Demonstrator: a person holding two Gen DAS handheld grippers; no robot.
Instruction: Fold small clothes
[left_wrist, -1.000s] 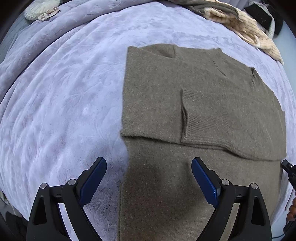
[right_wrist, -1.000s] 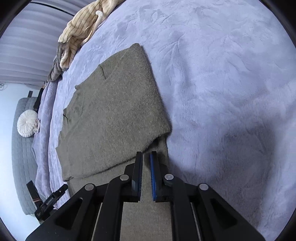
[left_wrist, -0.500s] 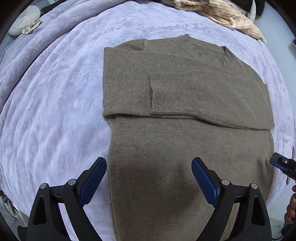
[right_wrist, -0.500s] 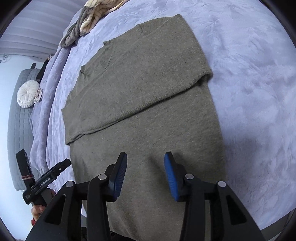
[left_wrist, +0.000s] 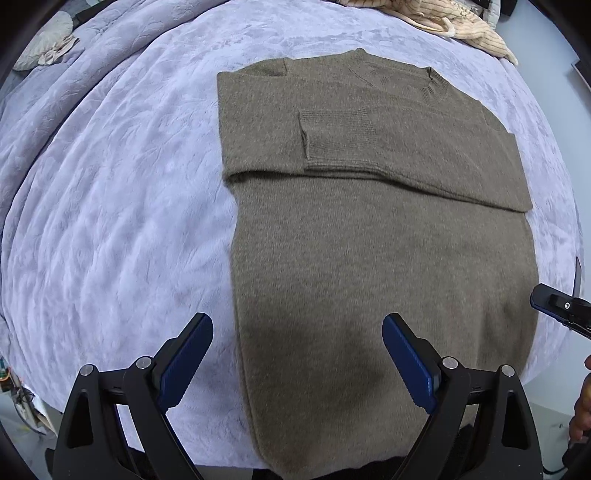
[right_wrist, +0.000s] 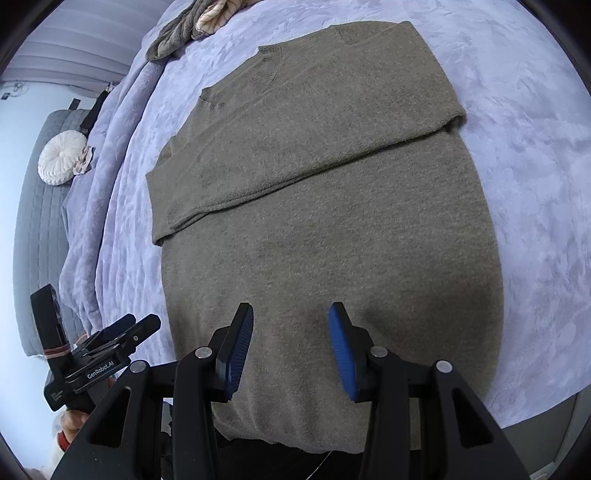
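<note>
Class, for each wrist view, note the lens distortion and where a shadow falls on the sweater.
Left wrist view: fisheye bends the bed cover outward; a soft shadow darkens the sweater between the left tongs. Right wrist view: same bulging, dark corners; shadow beside the right tongs.

"GenRobot.AI" printed white on left tongs (right_wrist: 110, 328) body.

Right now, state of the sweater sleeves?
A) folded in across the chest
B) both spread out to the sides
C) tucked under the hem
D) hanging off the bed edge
A: on the sweater a ribbed cuff lies on the chest, and the sleeves form a band across the upper body.
</note>
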